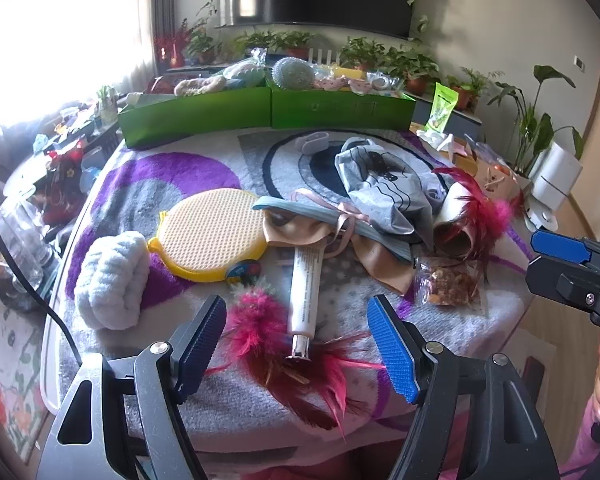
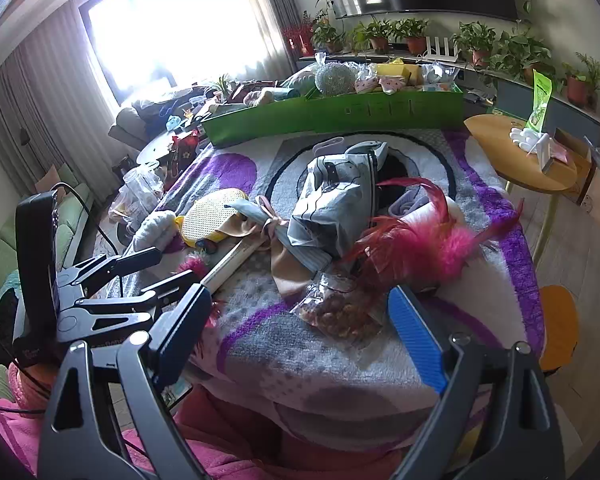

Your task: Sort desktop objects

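My left gripper is open and empty above a pink feather toy and the cap end of a white tube at the table's near edge. My right gripper is open and empty, just short of a clear bag of nuts. It shows at the right edge of the left wrist view. A yellow round sponge pad, a white fluffy roll, a tan bow with a blue band, grey cloth and a second feather toy lie on the rug-covered table.
Two green boxes filled with items stand along the far edge. A round wooden side table stands at the right with small items. A cluttered low table is at the left. Potted plants line the back wall.
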{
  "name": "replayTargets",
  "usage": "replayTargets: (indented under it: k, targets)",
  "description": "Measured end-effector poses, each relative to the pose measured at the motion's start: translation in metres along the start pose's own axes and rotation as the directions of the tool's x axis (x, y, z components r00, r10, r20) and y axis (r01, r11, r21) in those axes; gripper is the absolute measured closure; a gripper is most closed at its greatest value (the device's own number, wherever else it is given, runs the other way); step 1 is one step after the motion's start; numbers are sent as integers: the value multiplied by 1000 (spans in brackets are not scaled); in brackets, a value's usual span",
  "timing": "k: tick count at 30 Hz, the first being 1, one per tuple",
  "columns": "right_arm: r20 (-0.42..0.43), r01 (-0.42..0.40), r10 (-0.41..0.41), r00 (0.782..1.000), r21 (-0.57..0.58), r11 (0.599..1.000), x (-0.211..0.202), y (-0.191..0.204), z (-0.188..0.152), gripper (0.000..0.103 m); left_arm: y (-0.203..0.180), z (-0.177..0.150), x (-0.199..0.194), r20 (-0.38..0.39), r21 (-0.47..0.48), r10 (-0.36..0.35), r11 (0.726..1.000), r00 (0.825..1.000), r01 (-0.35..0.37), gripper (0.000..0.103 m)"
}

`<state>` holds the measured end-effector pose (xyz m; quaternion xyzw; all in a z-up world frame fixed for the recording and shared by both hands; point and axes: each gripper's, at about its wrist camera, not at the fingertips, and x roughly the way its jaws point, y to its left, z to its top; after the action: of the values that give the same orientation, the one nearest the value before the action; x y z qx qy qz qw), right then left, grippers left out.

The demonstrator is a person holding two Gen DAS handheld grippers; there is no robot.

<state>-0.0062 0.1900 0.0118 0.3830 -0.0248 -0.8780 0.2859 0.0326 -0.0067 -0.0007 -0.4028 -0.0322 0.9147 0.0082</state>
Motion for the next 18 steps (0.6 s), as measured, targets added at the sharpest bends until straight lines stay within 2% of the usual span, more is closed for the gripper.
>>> replayTargets:
  k: [18]
  targets:
    - [-27,1,-1,1000,6,1000,8,2,-6,12,8,-4,7,-18,-4,-2,1000,1000,2,29]
